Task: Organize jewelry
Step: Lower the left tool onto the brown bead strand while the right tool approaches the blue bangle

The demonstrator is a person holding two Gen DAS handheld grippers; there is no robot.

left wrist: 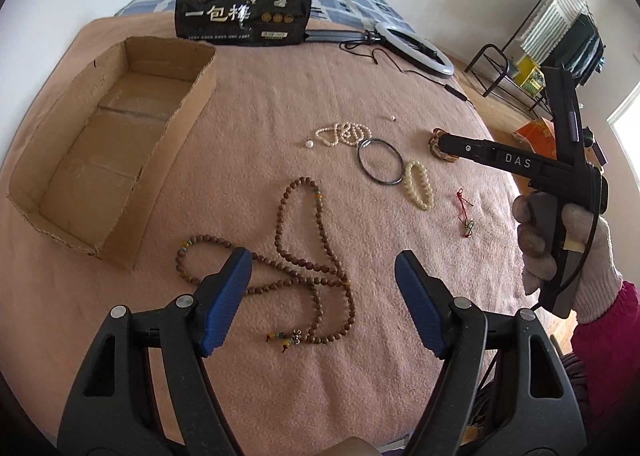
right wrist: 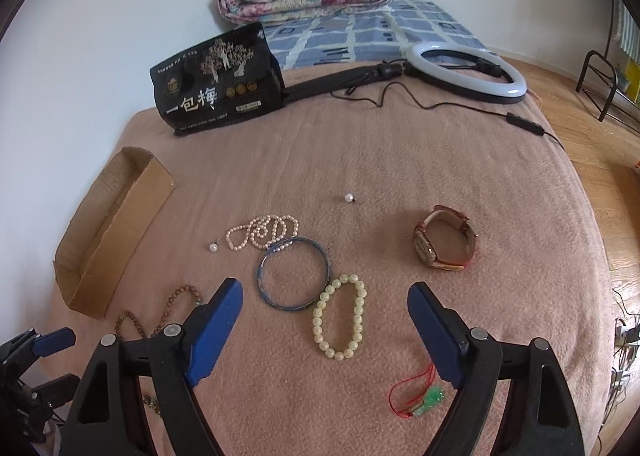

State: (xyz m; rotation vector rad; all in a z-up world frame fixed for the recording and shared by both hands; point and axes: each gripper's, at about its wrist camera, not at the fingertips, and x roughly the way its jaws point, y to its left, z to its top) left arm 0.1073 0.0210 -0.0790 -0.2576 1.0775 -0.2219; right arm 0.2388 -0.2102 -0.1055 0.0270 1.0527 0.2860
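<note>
Left gripper (left wrist: 322,304), jaws apart, straddles the wooden-bead necklace (left wrist: 316,240) near the bed's front edge; right gripper (right wrist: 324,336), jaws apart, frames the cream bead bracelet (right wrist: 340,316). Cardboard box (left wrist: 100,152) waits empty at the left edge, presumably the destination.

A pink blanket (right wrist: 400,160) carries brown wooden beads (left wrist: 316,232), a cream bead bracelet (right wrist: 340,316), a blue bangle (right wrist: 294,274) and a brown cardboard box (left wrist: 80,160).
</note>
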